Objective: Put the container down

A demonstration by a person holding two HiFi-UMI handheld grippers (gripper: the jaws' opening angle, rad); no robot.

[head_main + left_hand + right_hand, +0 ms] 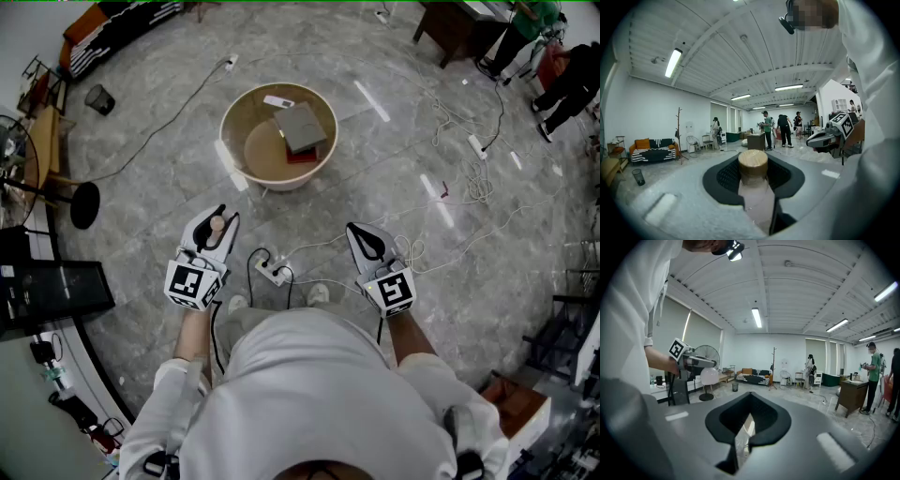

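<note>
My left gripper is shut on the container, a small pale pink bottle with a round wooden cap. In the left gripper view the container stands upright between the jaws, with the cap level with the jaw tips. The left gripper is held at waist height, pointing forward. My right gripper is level with it on the right and shut, nothing between its jaws. In the right gripper view, the left gripper and the pale container appear at left.
A round beige basin sits on the grey floor ahead, holding a grey box and a red item. A white power strip and cables lie by my feet. A fan base stands left; people stand far right.
</note>
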